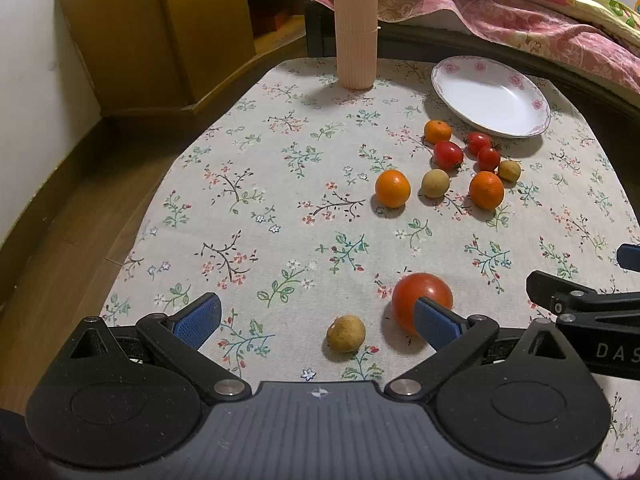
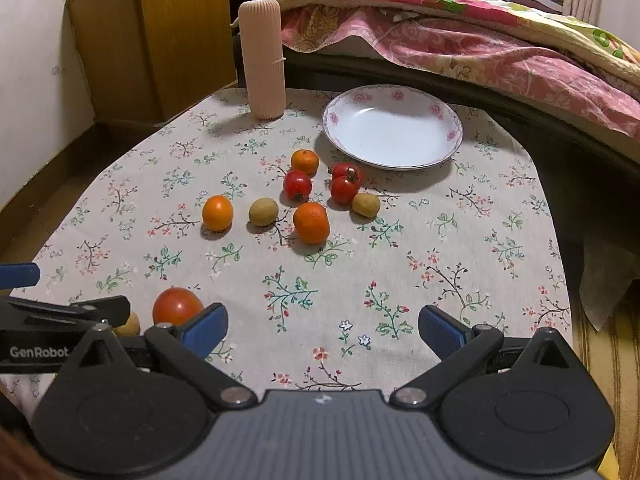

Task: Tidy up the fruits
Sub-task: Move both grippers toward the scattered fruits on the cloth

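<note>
Floral cloth covered the counter [image 2: 460, 248], where a glossy white plate [image 2: 394, 130] with pink blossoms on its rim sat beside a ribbed, pale cylinder [image 2: 264, 60]. Smooth round fruits [image 2: 310, 222] clustered just before the plate; a larger tomato [image 1: 420, 294] lay nearer. The left hand-held gripper [image 1: 316, 320] and right hand-held gripper [image 2: 322, 328] both gaped wide, holding nothing.

"DAS" on right gripper [image 1: 600, 304]; "GenRobot" on left gripper [image 2: 40, 350]
</note>
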{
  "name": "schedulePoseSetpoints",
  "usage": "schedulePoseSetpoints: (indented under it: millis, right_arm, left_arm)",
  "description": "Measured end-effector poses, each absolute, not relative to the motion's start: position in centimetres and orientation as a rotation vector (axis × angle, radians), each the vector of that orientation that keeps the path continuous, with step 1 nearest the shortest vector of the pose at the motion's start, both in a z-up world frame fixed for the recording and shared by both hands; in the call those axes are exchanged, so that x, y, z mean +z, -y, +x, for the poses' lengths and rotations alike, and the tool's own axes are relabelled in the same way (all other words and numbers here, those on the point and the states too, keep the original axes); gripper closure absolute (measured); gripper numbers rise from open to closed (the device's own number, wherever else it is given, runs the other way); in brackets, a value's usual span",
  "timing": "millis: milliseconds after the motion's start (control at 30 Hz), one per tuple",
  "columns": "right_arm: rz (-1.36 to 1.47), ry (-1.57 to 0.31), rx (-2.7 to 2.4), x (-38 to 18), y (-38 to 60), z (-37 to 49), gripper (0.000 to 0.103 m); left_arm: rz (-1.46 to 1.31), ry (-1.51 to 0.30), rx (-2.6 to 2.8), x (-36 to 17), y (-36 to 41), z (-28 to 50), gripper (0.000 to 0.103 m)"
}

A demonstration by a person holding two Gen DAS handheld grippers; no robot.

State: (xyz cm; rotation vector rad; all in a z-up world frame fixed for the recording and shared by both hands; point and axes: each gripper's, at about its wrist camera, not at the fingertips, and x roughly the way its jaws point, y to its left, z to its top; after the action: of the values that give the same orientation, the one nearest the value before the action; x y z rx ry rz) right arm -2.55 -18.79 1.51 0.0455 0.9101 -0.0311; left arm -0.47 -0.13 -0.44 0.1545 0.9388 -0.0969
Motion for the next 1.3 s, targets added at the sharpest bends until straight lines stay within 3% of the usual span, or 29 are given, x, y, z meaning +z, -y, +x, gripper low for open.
schedulePoseSetpoints:
  millis: [567,1133,1300]
  right_arm:
    - [0.053,-0.918,-0.028,1.4,18.7,-2.4,0.0]
    - [0.08,-0.85,0.01,4.5,18.8,-3.0,0.0]
    - [0.074,-0.858,0.001,4.2,18.9,-3.2,0.0]
  left_arm:
    - [0.15,-0.941,-0.102,-0.5,0.2,-0.5,0.002]
    - [0.192,-0.85,-0.033,3.3,0.6,-1.8,0.003]
    - [0.159,-0.87,-0.052,1.9,0.5,-1.8,0.003]
